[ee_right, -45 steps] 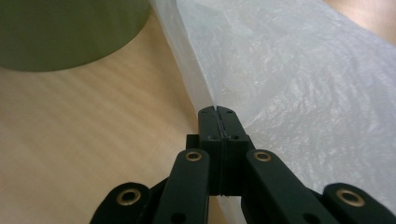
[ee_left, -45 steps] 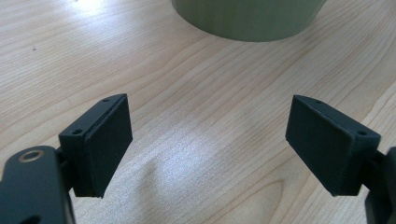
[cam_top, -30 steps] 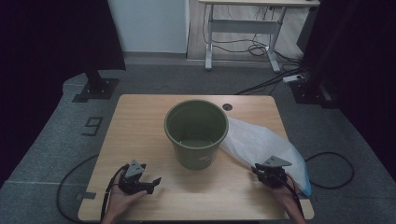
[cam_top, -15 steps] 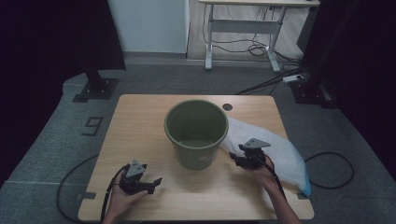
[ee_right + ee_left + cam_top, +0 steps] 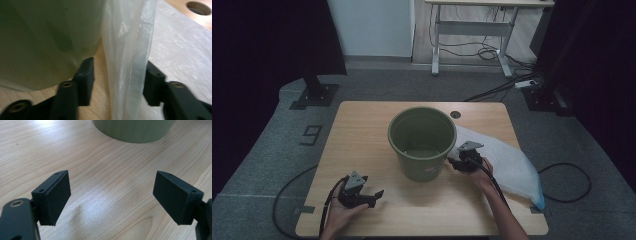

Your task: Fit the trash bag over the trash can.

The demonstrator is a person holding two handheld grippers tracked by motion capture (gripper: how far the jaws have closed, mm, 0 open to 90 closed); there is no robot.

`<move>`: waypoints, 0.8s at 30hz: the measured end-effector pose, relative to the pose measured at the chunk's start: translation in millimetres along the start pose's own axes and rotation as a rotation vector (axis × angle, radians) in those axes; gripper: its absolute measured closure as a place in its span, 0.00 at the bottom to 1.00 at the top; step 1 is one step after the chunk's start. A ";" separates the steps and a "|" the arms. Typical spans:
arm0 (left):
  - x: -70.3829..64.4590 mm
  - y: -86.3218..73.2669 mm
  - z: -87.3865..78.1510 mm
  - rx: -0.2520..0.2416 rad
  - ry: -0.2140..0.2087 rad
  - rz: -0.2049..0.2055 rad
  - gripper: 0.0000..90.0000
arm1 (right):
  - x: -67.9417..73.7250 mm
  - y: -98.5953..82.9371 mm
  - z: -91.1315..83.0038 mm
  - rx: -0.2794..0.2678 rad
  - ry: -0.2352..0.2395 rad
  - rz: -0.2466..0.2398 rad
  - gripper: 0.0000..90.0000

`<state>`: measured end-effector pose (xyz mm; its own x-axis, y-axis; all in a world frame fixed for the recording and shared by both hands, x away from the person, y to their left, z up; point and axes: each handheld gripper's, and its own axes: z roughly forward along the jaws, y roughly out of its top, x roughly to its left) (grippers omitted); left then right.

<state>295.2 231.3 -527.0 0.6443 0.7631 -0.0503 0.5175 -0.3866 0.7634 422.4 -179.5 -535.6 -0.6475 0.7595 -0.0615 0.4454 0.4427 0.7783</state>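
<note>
A green bucket point(image 5: 422, 167) stands upright in the middle of the wooden table point(image 5: 362, 130). A clear plastic bag point(image 5: 512, 165) lies flat to its right, reaching the table's right edge. My right gripper point(image 5: 454, 164) sits low against the bucket's right side. In the right gripper view the bucket wall point(image 5: 45, 37) is at left and a raised fold of the bag point(image 5: 127, 50) stands between the jaws of my right gripper point(image 5: 120, 77), which are still apart. My left gripper point(image 5: 374, 197) rests near the front left, open and holding nothing point(image 5: 111, 197), with the bucket base point(image 5: 132, 130) ahead.
A round cable hole point(image 5: 455, 114) is in the table behind the bucket, also seen as the hole point(image 5: 198, 7) past the bag. Cables trail from both grippers off the front edge. A white desk frame point(image 5: 472, 30) and a black stand base point(image 5: 314, 95) sit on the floor beyond.
My right gripper has travelled from the front right corner forward and left to the bucket's right side, onto the bag's edge. The left gripper has stayed put.
</note>
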 end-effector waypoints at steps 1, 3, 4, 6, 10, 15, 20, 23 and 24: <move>0.6 -0.1 -0.4 -0.002 0.000 -0.002 0.16 | 0.8 0.9 2.4 0.011 0.009 -0.011 0.75; 0.8 -0.1 -0.7 -0.001 0.000 -0.002 0.16 | 0.8 1.1 3.2 0.014 0.006 -0.011 0.83; 0.9 -0.1 -0.8 -0.002 -0.001 -0.002 0.16 | 0.6 1.4 3.5 0.014 -0.003 -0.005 0.92; 1.1 -0.2 -1.1 -0.003 0.000 -0.002 0.16 | -0.7 2.2 2.0 -0.001 -0.005 0.000 0.98; 1.5 -0.4 -1.6 -0.004 0.003 -0.003 0.16 | -5.8 6.3 -9.9 -0.041 -0.015 0.017 0.99; 2.5 -0.8 -2.3 -0.007 0.007 -0.012 0.16 | -11.7 10.3 -27.7 -0.103 -0.002 0.054 0.99; 2.8 -0.8 -2.0 -0.006 0.009 -0.015 0.16 | -16.7 13.8 -41.2 -0.143 0.002 0.077 0.99; 2.5 -0.7 -1.6 -0.004 0.011 -0.013 0.16 | -21.5 19.6 -56.3 -0.199 0.002 0.101 0.99; 2.5 -0.8 -1.5 -0.004 0.011 -0.013 0.16 | -21.5 19.6 -56.3 -0.199 0.002 0.101 0.99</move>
<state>295.6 234.3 -526.7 0.6311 0.7739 -0.0528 0.5232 -0.3744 0.7656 410.3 -214.0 -483.9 -0.6071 0.7943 0.0236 0.3773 0.2620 0.8882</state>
